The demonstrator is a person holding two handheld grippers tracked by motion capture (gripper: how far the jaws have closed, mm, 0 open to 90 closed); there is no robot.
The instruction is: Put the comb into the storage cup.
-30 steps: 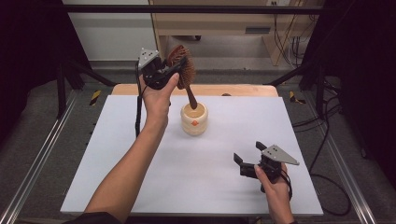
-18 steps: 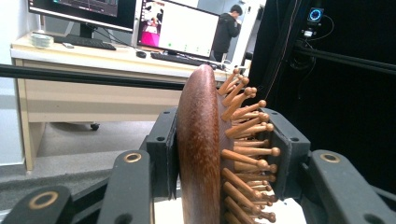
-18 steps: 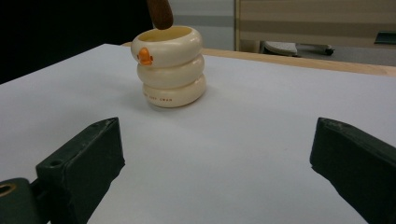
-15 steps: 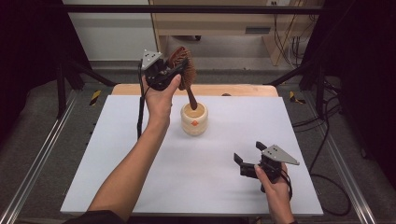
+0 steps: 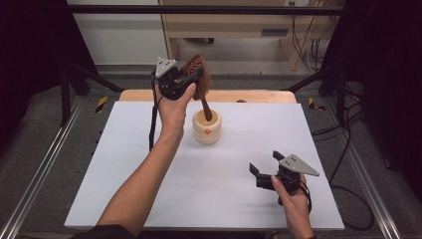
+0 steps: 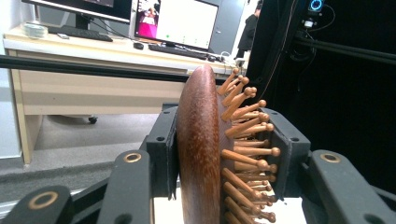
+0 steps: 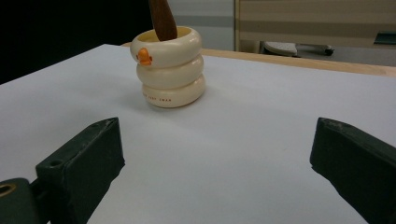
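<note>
A dark wooden hairbrush (image 5: 198, 77) stands tilted with its handle tip down inside a cream ringed cup (image 5: 207, 128) at the middle back of the white table top (image 5: 124, 174). My left gripper (image 5: 191, 79) is raised above the cup and shut on the brush head. In the left gripper view the pads press the brush (image 6: 201, 149) on its smooth back and its peg side, with my left gripper (image 6: 225, 144) around it. My right gripper (image 5: 265, 162) rests at the front right, open and holding nothing. In the right gripper view its fingers (image 7: 84, 158) frame the cup (image 7: 170, 67) and brush handle (image 7: 162, 18).
A wooden strip (image 5: 259, 95) borders the table's far edge. Metal rails (image 5: 40, 164) run along both sides, and cables (image 5: 343, 134) hang off the right. A desk with monitors (image 6: 177, 21) stands beyond the table.
My left gripper and the brush have shifted slightly right and down over the cup. The right gripper has stayed put.
</note>
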